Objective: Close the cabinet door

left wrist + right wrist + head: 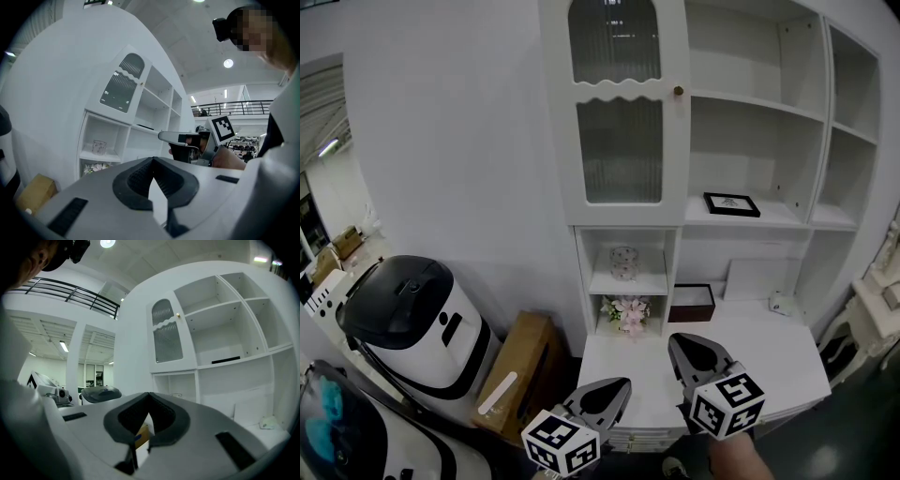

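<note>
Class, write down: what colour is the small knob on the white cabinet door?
Brassy gold. The knob shows best in the head view, on the cabinet door.

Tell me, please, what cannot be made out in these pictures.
Head view: whatever stands behind the cabinet door is blurred by its ribbed glass.
Head view: the print in the black picture frame is too small to read.
Head view: the small white object on the desk is too small to identify.
Head view: the rear of the left tool is cut off by the bottom edge.
</note>
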A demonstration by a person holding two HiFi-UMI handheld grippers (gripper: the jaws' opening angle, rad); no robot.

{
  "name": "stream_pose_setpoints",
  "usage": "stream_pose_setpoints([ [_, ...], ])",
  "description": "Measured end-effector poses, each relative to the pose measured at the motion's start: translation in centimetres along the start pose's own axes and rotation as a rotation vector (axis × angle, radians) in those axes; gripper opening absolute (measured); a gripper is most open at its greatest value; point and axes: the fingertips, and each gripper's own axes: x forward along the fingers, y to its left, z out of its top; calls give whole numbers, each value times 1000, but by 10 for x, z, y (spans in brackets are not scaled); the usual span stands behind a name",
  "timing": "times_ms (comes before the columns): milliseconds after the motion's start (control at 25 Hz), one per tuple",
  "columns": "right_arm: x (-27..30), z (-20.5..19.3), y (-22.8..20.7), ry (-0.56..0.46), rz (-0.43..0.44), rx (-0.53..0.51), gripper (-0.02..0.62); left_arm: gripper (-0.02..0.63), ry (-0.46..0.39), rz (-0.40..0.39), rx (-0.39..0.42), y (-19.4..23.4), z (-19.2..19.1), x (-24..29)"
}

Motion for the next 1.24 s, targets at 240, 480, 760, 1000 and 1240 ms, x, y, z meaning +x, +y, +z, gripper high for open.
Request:
stream_pose_setpoints([
  [240,-4,-1,2,1,1,1,5,2,0,-3,3,-5,0,-1],
  [480,-8,0,4,-3,3,2,5,2,1,-3,7,-8,0,-3],
  [760,-12,2,2,-9,3,6,5,2,0,-6,13,-13,1,-2],
  [1000,-15,2,0,-9,6,12,5,2,2,-4,15,-15,1,0],
  [1240,-19,1,-3,-9,11,13,5,2,7,-6,13,-21,-3,4],
])
